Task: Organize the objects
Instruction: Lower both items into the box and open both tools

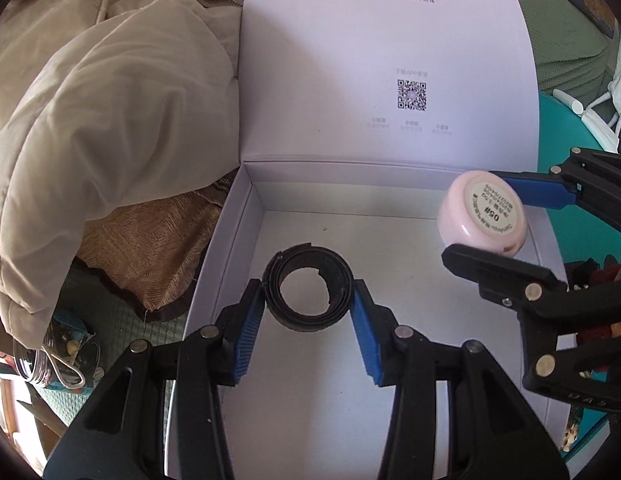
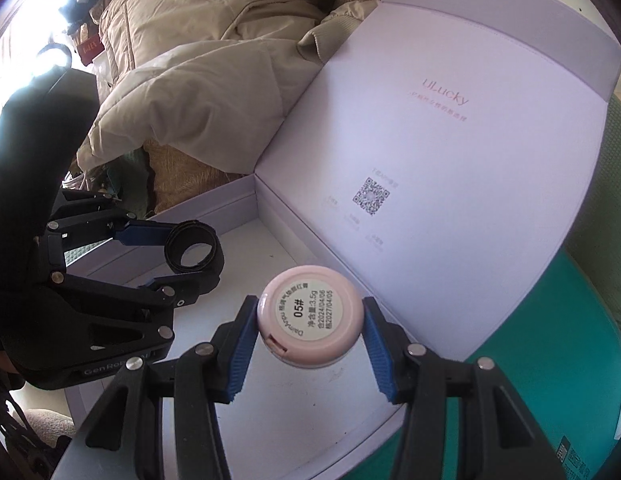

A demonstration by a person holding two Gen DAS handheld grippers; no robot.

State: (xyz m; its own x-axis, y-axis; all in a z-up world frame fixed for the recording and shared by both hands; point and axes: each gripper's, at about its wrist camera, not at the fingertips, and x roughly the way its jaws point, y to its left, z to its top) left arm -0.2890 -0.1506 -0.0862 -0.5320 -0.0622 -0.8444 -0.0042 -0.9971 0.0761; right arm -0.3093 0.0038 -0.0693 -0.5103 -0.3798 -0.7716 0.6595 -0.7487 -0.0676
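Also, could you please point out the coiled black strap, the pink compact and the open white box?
coiled black strap (image 1: 309,286): left wrist view, on its rolled band.
pink compact (image 2: 309,316): right wrist view, on its round label.
open white box (image 1: 390,60): left wrist view, on the raised lid.

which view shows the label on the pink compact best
The right wrist view: the pink compact sits centred between the right hand-held gripper's pads, its label facing the camera. The left wrist view shows it small, at the right, label upside down.
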